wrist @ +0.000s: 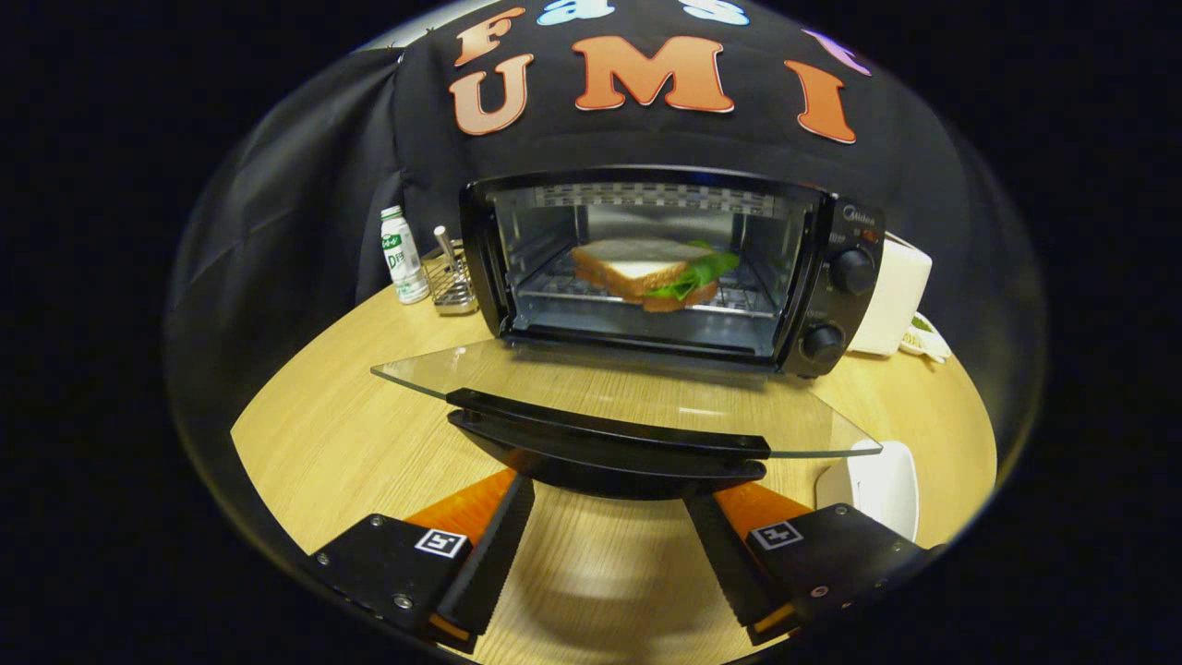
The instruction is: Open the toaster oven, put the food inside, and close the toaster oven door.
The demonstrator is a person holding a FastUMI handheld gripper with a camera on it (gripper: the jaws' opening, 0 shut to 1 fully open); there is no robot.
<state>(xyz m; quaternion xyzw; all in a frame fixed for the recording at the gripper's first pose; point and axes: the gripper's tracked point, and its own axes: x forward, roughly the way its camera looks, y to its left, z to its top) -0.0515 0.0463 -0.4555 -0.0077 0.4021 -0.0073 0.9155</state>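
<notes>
A black toaster oven [836, 277] stands at the back of the wooden table with its glass door [646, 392] folded down flat toward me. On the wire rack inside lies a sandwich [646, 270] of white bread with green lettuce sticking out. The door's black handle [605, 443] runs across just ahead of my fingertips. My gripper [609, 503] is open, its two fingers spread wide below the handle, their tips under its lower bar. Nothing sits between them.
Left of the oven stand a small white bottle [403, 256] and a wire rack [452, 282] holding a utensil. A white appliance [891, 296] is behind the oven's right side. A white plate [877, 485] lies on the table [323, 434] by my right finger.
</notes>
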